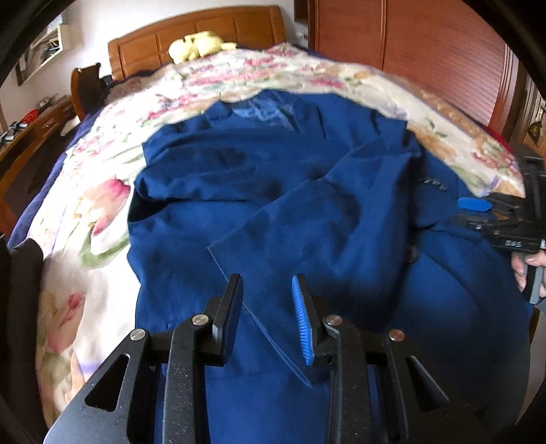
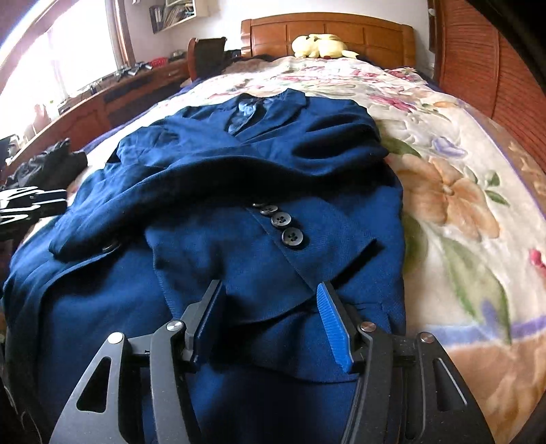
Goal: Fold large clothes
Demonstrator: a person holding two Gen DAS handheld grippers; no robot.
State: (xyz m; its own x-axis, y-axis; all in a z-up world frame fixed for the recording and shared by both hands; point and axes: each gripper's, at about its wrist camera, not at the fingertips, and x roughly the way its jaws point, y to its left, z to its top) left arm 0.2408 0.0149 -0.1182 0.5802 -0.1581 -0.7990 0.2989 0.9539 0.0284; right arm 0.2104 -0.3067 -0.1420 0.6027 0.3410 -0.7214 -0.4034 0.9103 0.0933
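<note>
Dark blue woven suit jacket (image 1: 273, 191) lies front-up on the floral fleece blanket (image 1: 102, 191) covering the bed, collar toward the wooden headboard (image 1: 198, 34), hem toward me. Both sleeves are folded in across the chest; in the right wrist view the cuff with a row of four dark buttons (image 2: 283, 222) sits on top, near the middle of the jacket (image 2: 239, 170).

My left gripper (image 1: 268, 307) hovers over the lower part of the jacket, fingers (image 1: 303, 321) spread wide, nothing between them. A straight fabric edge runs diagonally under the gap. I can't tell if the fingertips touch the cloth.

My right gripper (image 2: 269, 314) sits low over the hem area just below the buttoned cuff, fingers (image 2: 332, 324) also wide apart, holding nothing. From the left wrist view I see the right gripper (image 1: 477, 211) at the jacket's right edge, hand (image 1: 525, 269) on its handle.

Yellow plush toy (image 2: 317, 46) rests by the headboard (image 2: 327, 30). Black bundled garment (image 2: 51, 164) lies at the bed's left side. Red-brown slatted wardrobe (image 1: 426, 51) stands right of the bed, a wooden bench (image 2: 136, 82) with clutter along the window wall.
</note>
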